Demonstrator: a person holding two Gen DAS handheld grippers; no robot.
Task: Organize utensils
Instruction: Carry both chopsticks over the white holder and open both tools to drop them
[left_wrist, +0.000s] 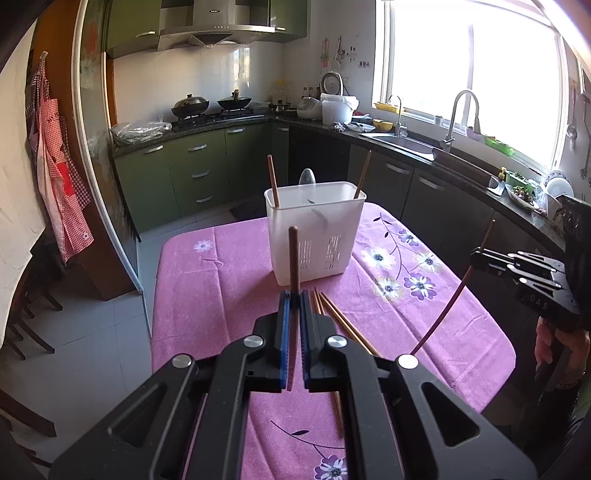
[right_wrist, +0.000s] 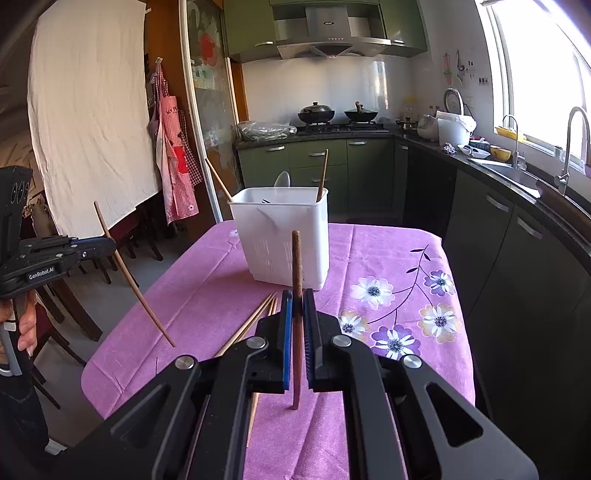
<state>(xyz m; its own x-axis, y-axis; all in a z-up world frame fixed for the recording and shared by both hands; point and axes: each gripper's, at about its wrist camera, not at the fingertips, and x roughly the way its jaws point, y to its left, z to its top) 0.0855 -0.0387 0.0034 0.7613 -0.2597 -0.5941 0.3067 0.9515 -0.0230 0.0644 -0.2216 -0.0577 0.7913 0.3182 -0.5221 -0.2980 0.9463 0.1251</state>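
Note:
A white utensil holder (left_wrist: 314, 236) (right_wrist: 282, 236) stands on the pink flowered tablecloth (left_wrist: 229, 280) (right_wrist: 376, 258), with two brown chopsticks (left_wrist: 273, 181) (right_wrist: 322, 175) and a spoon (left_wrist: 307, 176) (right_wrist: 282, 180) inside. My left gripper (left_wrist: 294, 299) is shut on an upright brown chopstick (left_wrist: 294, 258), short of the holder. My right gripper (right_wrist: 297, 299) is shut on another brown chopstick (right_wrist: 296, 266); from the left wrist view it sits at the right (left_wrist: 476, 256), its chopstick (left_wrist: 452, 299) slanting. Several loose chopsticks (left_wrist: 343, 325) (right_wrist: 255, 321) lie on the cloth between the grippers.
Green kitchen cabinets (left_wrist: 207, 173), a stove with two woks (left_wrist: 210, 103) and a sink (left_wrist: 406, 142) under the window lie beyond the table. Aprons (right_wrist: 173, 155) hang at the left; dark chairs (right_wrist: 122, 236) stand beside the table. A hand (right_wrist: 22, 325) grips the left tool's handle.

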